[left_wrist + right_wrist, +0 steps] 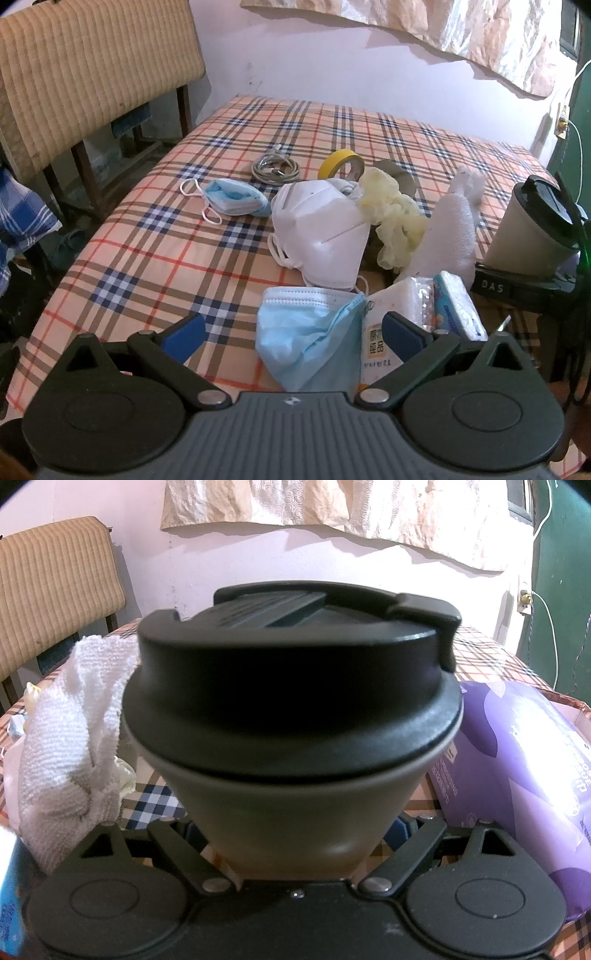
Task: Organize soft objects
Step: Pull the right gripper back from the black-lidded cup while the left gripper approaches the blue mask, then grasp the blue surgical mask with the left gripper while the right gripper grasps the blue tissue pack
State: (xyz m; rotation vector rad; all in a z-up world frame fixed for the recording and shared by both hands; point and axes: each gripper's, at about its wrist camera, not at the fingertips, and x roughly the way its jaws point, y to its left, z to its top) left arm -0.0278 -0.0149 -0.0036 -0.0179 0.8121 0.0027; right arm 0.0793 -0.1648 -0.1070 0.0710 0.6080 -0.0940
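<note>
Soft objects: a loose heap on the plaid bed point(155, 236), mid-right in the left wrist view.
White mask point(321, 229): folded, cup-shaped, stiff-looking, its long axis running near to far.
Near blue mask point(306, 339): pleated, crumpled, just ahead of the left gripper.
Far blue mask point(234, 197): folded, lying crosswise, white ear loops on its left.
Yellow glove point(395, 218): thin, wrinkled, touching the white mask's right edge.
White towel point(447, 225): terry, bunched, standing up tall.
Tissue packs point(428, 306): flat, plastic-wrapped, beside the near blue mask.
Cup point(291, 716): tapered, grey, black lid on; contents hidden.
Left gripper point(293, 332): spread wide, holding nothing.
Right gripper point(291, 827): closed around the cup's lower body.
Purple pack point(517, 775): glossy, right of the cup.
</note>
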